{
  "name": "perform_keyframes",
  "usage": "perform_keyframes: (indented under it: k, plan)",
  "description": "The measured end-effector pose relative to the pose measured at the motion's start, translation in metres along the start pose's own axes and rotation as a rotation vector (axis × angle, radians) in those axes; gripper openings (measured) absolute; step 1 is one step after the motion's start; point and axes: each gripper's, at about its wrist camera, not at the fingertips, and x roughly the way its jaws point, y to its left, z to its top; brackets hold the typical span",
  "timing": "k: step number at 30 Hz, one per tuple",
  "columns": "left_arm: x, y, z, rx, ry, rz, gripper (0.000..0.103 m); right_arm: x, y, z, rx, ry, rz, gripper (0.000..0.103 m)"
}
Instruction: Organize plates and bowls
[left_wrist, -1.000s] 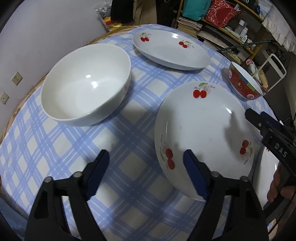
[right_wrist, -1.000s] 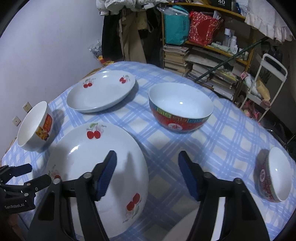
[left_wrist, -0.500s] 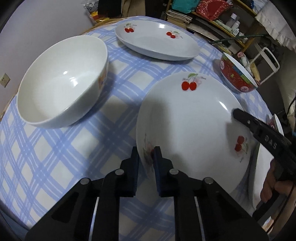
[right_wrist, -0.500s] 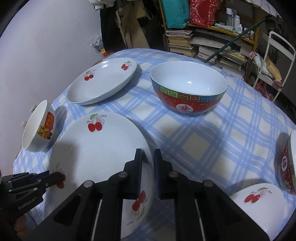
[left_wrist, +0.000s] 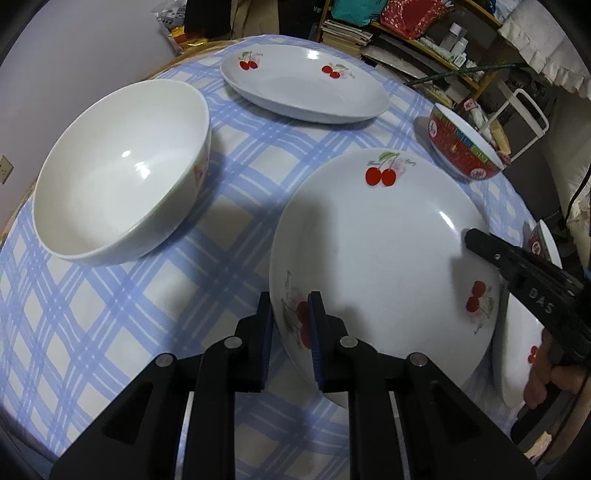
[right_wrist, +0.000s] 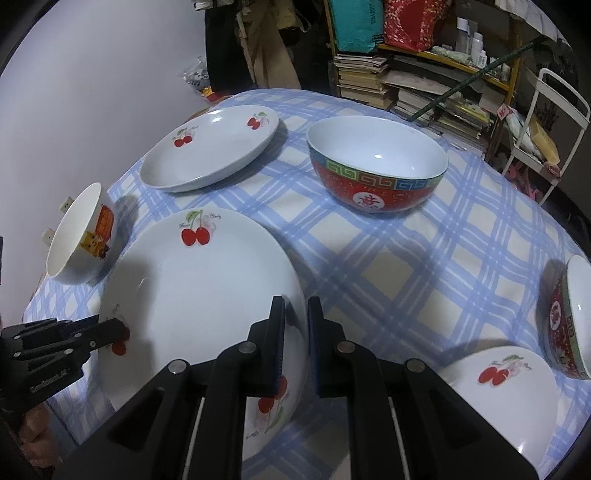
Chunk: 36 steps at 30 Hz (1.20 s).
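Both grippers are clenched on the same cherry plate (left_wrist: 384, 258). The left gripper (left_wrist: 290, 325) has its two blue-padded fingers nearly together, pinching the plate's rim at about 7 o'clock on the plate in the left wrist view, one finger under the rim and one on top. The right gripper (right_wrist: 295, 332) pinches the opposite edge the same way; in the left wrist view its black body reaches in from 3 o'clock, a hand behind it. The plate stretches between the two grippers and sits tilted, its near edge seemingly raised off the blue-checked tablecloth (left_wrist: 122, 332), though contact at the far edge cannot be judged. At 10 o'clock from the left gripper stands a large white bowl (left_wrist: 122, 173), apart from the plate. A second cherry plate (left_wrist: 303, 88) lies flat at 12 o'clock, and a red patterned bowl (right_wrist: 376, 166) stands at 1 o'clock. In the right wrist view a smaller cherry plate (right_wrist: 498, 391) lies at 4 o'clock with a small red bowl (right_wrist: 569, 321) just beside it. Behind the table are shelves of books (right_wrist: 369, 77) and a white wire rack (right_wrist: 546, 122).
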Motion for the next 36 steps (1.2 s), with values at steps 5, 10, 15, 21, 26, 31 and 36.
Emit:
perform_keyframes:
  k: [5, 10, 15, 21, 26, 31, 36]
  plan:
    - [-0.004, 0.007, -0.002, -0.02, 0.012, -0.013, 0.017, -0.004, 0.002, -0.009, 0.008, 0.022, 0.02, 0.013]
    - [-0.008, 0.011, -0.006, -0.013, 0.008, -0.001, 0.017, -0.009, 0.005, -0.018, 0.025, 0.042, 0.046, 0.013]
    - [-0.016, 0.015, -0.014, -0.018, 0.019, -0.015, 0.017, -0.024, 0.012, -0.026, 0.008, 0.035, 0.042, 0.013]
    - [-0.031, 0.011, -0.025, -0.011, 0.009, -0.018, 0.017, -0.044, 0.017, -0.033, 0.013, 0.022, 0.037, 0.013]
    - [-0.046, 0.009, -0.033, -0.008, 0.0, -0.033, 0.017, -0.061, 0.018, -0.04, 0.027, 0.006, 0.029, 0.013]
    - [-0.061, 0.004, -0.043, 0.019, -0.017, -0.031, 0.017, -0.078, 0.02, -0.047, 0.044, -0.009, 0.025, 0.013]
    - [-0.075, 0.003, -0.052, 0.024, -0.028, -0.038, 0.017, -0.091, 0.022, -0.053, 0.054, -0.022, 0.016, 0.013]
